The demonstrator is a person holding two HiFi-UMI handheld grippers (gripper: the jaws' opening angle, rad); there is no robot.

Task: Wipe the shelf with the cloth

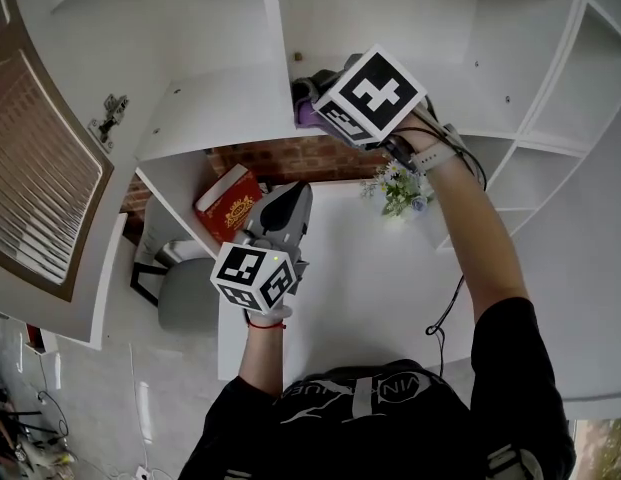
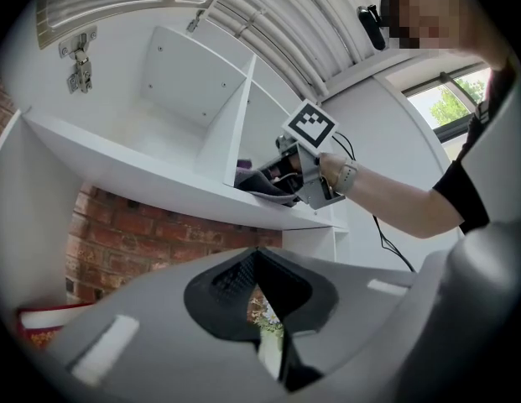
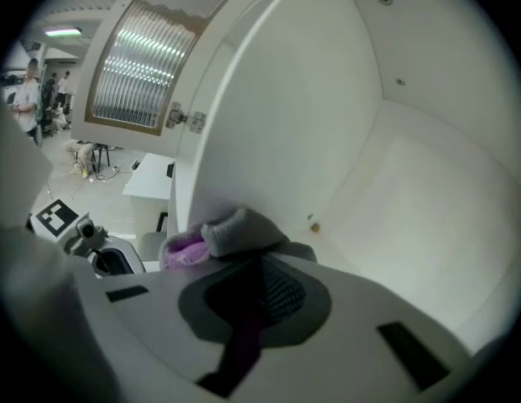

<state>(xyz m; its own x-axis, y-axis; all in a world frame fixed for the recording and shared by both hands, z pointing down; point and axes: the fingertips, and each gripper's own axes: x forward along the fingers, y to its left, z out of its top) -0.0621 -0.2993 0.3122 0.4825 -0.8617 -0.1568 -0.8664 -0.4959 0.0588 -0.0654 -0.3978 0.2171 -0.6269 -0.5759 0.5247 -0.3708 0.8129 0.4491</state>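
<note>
Right hand-held gripper (image 3: 260,263): clamped on cloth (image 3: 231,229)
Left hand-held gripper (image 2: 258,263): closed, empty
Wipe: keep cloth flat on shelf (image 1: 220,108)

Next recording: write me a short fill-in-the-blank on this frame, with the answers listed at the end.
1. The right gripper is shut on a grey and purple ____.
2. It holds this on a white ____ of the cabinet.
3. The wall behind the cabinet is red ____.
4. Next to the left gripper lies a box coloured mainly ____.
Missing words: cloth; shelf; brick; red.
</note>
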